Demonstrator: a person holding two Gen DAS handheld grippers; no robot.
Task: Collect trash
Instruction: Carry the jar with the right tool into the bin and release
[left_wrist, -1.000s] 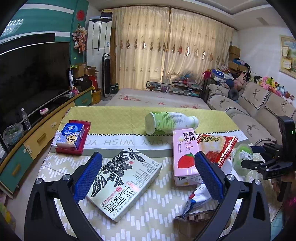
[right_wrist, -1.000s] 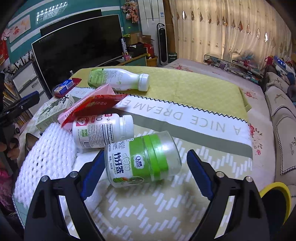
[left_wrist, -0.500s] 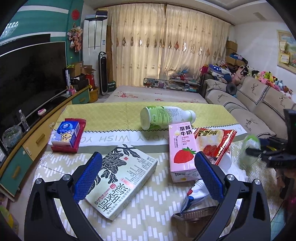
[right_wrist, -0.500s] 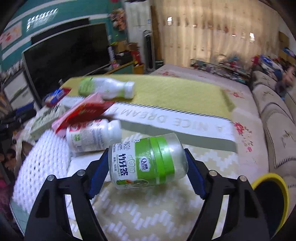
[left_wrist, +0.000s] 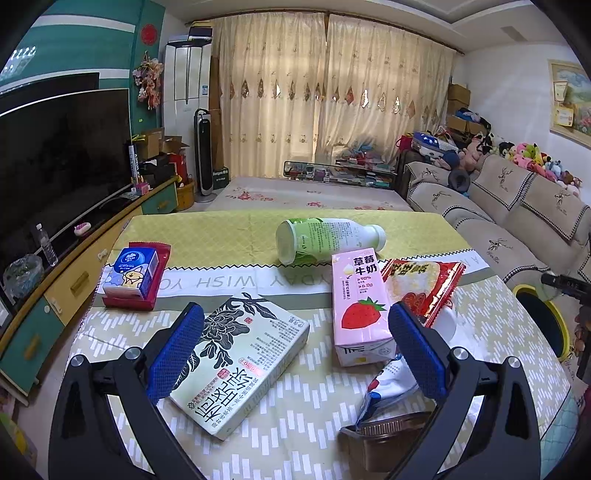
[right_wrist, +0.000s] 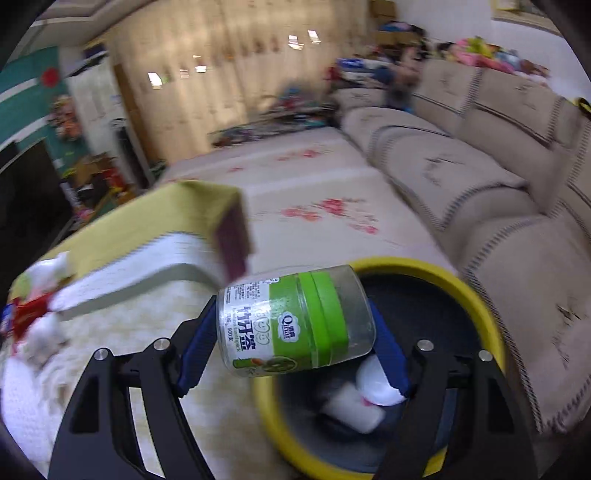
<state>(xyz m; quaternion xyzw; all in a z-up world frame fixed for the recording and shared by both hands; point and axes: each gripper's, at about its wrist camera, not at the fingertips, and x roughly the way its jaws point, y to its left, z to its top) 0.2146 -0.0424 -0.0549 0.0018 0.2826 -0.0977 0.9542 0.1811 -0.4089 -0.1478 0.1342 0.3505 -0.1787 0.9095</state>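
The right hand-held gripper (right_wrist: 295, 354) clenches the green-labelled jar (right_wrist: 295, 321) above the yellow-rimmed bin (right_wrist: 476, 295); the left hand-held gripper (left_wrist: 295, 350) is released.

The yellow-rimmed bin (right_wrist: 476, 302) stands open-topped beside the table (right_wrist: 122, 229), between it and the sofa (right_wrist: 517, 206); white trash (right_wrist: 354, 406) lies low inside, leaving room above. On the table, a tea box (left_wrist: 240, 365) and pink milk carton (left_wrist: 360, 314) crowd the left gripper (left_wrist: 295, 350), with bare cloth between them.
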